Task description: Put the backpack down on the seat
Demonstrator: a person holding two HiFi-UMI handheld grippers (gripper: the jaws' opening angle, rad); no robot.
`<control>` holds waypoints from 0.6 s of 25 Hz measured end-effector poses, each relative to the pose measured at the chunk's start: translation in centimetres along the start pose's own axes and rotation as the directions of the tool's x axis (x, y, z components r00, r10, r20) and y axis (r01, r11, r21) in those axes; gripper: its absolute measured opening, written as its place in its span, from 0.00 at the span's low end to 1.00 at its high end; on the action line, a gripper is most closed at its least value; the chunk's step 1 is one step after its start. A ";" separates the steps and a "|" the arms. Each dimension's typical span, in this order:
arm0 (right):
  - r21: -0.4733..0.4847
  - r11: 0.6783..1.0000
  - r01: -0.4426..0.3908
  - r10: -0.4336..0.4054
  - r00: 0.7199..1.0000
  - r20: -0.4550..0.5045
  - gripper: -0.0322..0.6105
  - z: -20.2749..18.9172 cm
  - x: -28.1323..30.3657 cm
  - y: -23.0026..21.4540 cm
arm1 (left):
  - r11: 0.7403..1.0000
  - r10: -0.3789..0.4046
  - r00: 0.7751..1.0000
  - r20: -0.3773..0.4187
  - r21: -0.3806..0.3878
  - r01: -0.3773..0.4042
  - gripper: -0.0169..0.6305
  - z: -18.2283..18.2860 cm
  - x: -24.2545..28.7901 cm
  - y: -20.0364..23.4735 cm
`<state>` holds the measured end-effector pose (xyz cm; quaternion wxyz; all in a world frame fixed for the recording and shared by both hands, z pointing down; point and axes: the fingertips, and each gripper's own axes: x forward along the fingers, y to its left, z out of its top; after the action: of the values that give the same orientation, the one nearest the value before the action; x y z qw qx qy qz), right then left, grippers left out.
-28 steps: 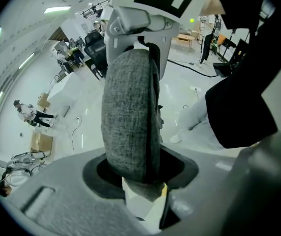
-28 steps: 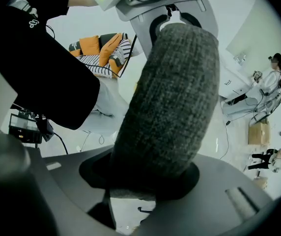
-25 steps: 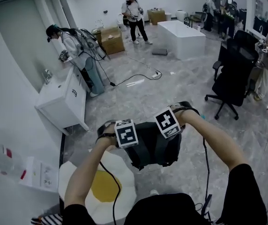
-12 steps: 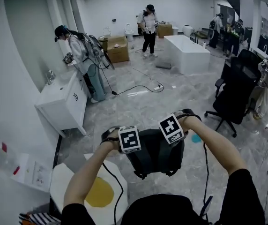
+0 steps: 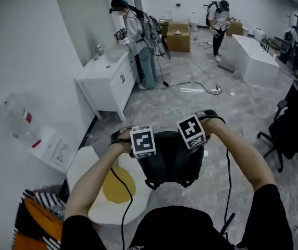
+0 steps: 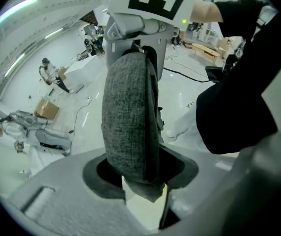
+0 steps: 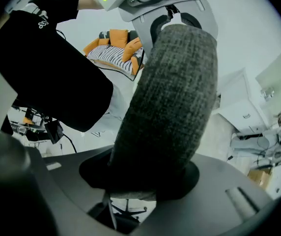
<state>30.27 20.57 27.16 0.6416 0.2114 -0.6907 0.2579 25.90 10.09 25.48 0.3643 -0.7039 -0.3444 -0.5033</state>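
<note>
A dark grey backpack (image 5: 171, 163) hangs in the air in front of me, held by its two padded shoulder straps. My left gripper (image 5: 134, 146) is shut on the left strap (image 6: 128, 117), which fills the gap between its jaws in the left gripper view (image 6: 140, 183). My right gripper (image 5: 197, 133) is shut on the right strap (image 7: 172, 97), which sits thick between its jaws in the right gripper view (image 7: 138, 186). The seat (image 5: 104, 194), white with a yellow middle like a fried egg, lies low and to the left of the backpack.
A white sink cabinet (image 5: 107, 79) stands ahead on the left with a person (image 5: 136, 40) at it. Orange and striped cushions (image 5: 34, 220) lie at the bottom left. A black office chair (image 5: 295, 124) is at the right. A cable (image 5: 190, 85) runs over the floor.
The head view has swung left, so the wall and the cushions now show. The egg-shaped seat lies nearer under the backpack's left side. Both grips have stayed the same.
</note>
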 end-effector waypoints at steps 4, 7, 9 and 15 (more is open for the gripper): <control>-0.147 0.989 -0.002 0.001 1.000 -0.003 0.39 4.8 0.1 -2.8 | 0.991 0.027 0.999 -0.045 -0.133 -0.033 0.31 -5.3 -1.5 -0.8; -0.268 0.963 -0.002 -0.004 1.000 -0.021 0.39 8.4 0.2 -4.4 | 0.965 0.049 0.996 -0.071 -0.253 -0.065 0.31 -9.1 -2.5 -2.1; -0.356 0.935 -0.003 -0.009 0.999 -0.032 0.39 11.1 0.0 -5.4 | 0.936 0.068 0.994 -0.085 -0.339 -0.094 0.31 -11.6 -3.4 -3.1; -0.615 0.788 -0.038 -0.001 0.998 -0.063 0.39 20.3 0.2 -6.4 | 0.792 0.103 0.984 -0.145 -0.586 -0.169 0.31 -18.9 -6.1 -8.3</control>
<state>18.51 2.86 27.00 0.6932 -0.0237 -0.7197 0.0316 8.65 -2.78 25.34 0.1775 -0.7779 -0.0977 -0.5948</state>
